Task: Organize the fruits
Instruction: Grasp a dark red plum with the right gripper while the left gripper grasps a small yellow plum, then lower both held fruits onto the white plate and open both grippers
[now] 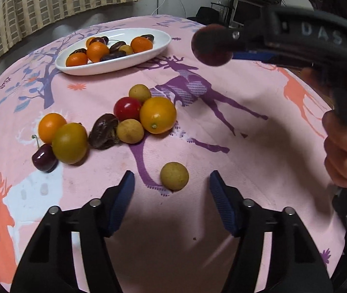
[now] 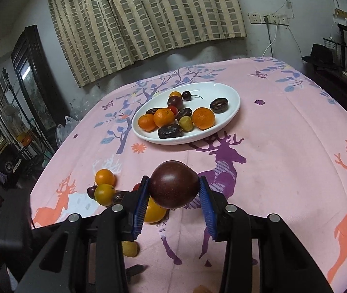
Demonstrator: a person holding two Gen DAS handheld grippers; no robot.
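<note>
While the left gripper hangs with fingers spread wide just before a lone longan, the right gripper clamps a dark plum above the bench. Only its camera shows every fruit on the white plate beyond.

Table under a pink deer-print cloth, bearing a white oval plate of fruit, a cluster of loose fruits, and one separate longan
</note>
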